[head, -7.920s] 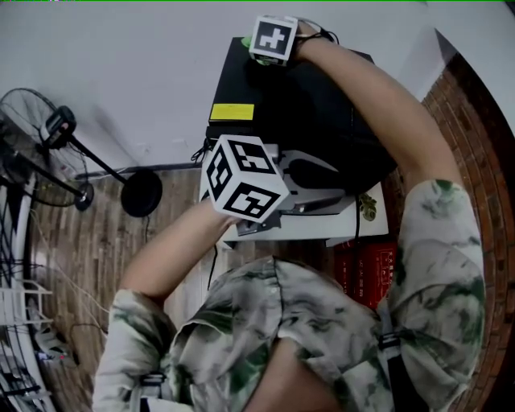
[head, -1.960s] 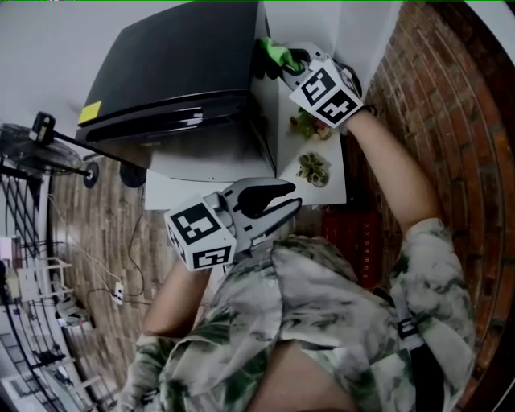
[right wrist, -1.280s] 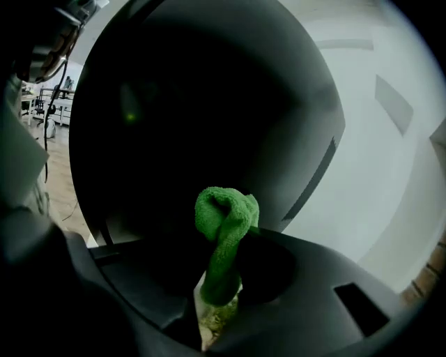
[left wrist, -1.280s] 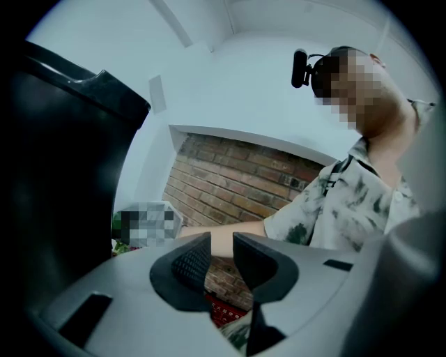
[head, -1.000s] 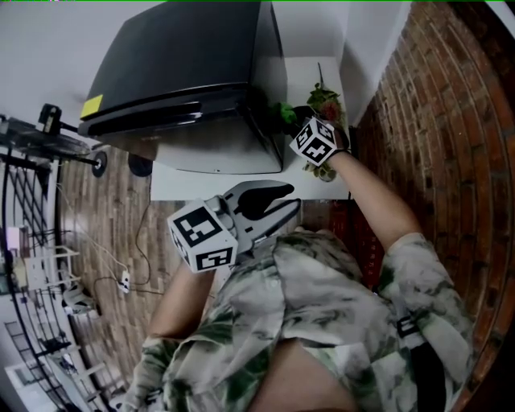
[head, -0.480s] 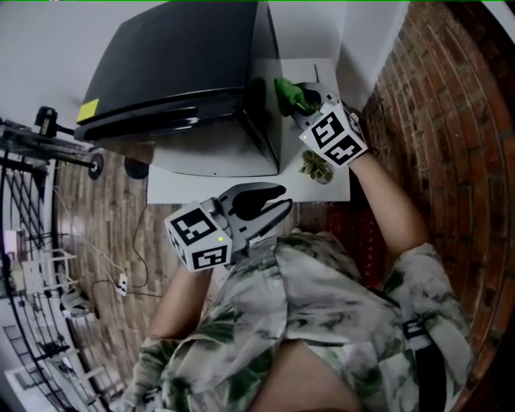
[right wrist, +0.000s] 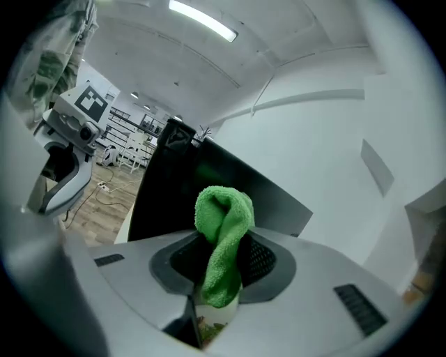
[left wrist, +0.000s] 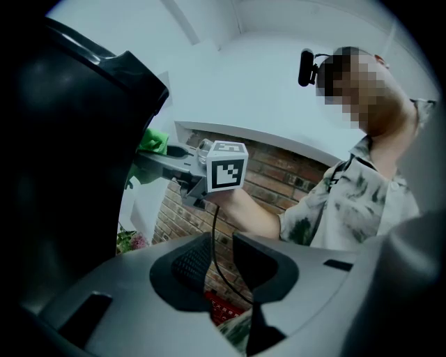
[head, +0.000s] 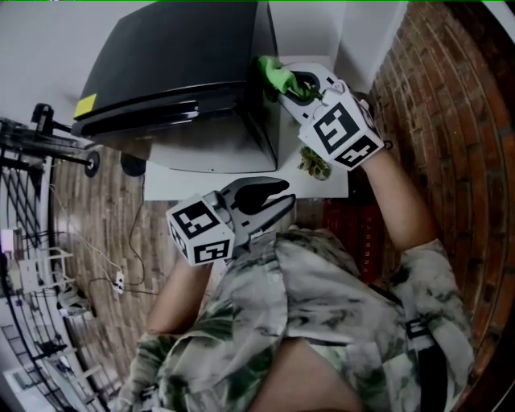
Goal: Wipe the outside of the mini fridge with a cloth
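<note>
Wiping the right side wall seems the step in hand: the right tool [head: 294, 80], clamped on the green cloth [head: 273, 74], holds it at the mini fridge's [head: 169, 64] upper edge. The left tool [head: 286, 197] waits empty, jaws slightly parted — next, I'd guess, comes a firm stroke down that wall.

Not a home, more an open workroom or studio — a brick wall [head: 455, 121], a wood-plank floor [head: 96, 241] with a power strip [head: 118, 282] lying on it, a pedestal fan [head: 48, 133], wire racks [head: 22, 354], and a strip light [right wrist: 202, 19] on the high white ceiling.
</note>
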### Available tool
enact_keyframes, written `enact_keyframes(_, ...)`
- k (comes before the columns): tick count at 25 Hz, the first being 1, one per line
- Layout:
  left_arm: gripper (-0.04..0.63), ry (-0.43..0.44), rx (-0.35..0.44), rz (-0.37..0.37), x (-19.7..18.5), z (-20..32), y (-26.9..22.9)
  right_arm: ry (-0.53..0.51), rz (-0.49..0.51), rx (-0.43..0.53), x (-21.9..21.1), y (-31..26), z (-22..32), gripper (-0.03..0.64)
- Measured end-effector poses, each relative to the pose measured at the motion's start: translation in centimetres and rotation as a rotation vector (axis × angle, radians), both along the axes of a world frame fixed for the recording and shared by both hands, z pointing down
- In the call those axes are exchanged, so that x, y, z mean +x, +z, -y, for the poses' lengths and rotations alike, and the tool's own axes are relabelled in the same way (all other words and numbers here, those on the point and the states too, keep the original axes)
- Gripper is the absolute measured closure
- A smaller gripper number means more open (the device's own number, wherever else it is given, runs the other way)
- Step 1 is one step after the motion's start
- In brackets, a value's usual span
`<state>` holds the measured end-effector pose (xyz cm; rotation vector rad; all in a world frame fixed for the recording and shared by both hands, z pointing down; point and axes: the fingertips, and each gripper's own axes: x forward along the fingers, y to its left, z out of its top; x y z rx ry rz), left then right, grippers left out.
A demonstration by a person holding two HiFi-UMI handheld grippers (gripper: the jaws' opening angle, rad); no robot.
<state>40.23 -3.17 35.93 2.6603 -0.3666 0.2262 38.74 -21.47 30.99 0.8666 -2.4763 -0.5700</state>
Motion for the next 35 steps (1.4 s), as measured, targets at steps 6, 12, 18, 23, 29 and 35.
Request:
enact_keyframes(6, 0.502, -0.013, -0.006, 0.0, -0.5, -0.3, 0.1, -0.014, -0.024, -0.061, -0.5, 3.9, -0.4, 0.504)
enact_keyframes(12, 0.502, -0.025, -0.017, 0.006, -0.9, -0.2, 0.6, -0.015, -0.051, -0.159, -0.7, 10.1, -1.1, 0.504)
enact_keyframes(18, 0.502, -0.036, -0.027, 0.015, -1.3, 0.2, 1.0, -0.018, -0.078, -0.271, -1.0, 17.4, -2.0, 0.505)
enact_keyframes(23, 0.502, -0.048, -0.034, 0.022, -1.7, 0.5, 1.3, -0.037, -0.131, -0.319, -1.1, 22.7, -2.2, 0.505)
enact_keyframes(29, 0.502, -0.057, -0.05, 0.03, -2.2, 0.6, 1.8, -0.037, -0.22, -0.365, -1.2, 28.0, -2.5, 0.505)
enact_keyframes(35, 0.502, -0.055, -0.045, 0.028, -3.1, 1.0, 1.9, -0.023, -0.267, -0.382, -1.3, 30.1, -2.3, 0.505)
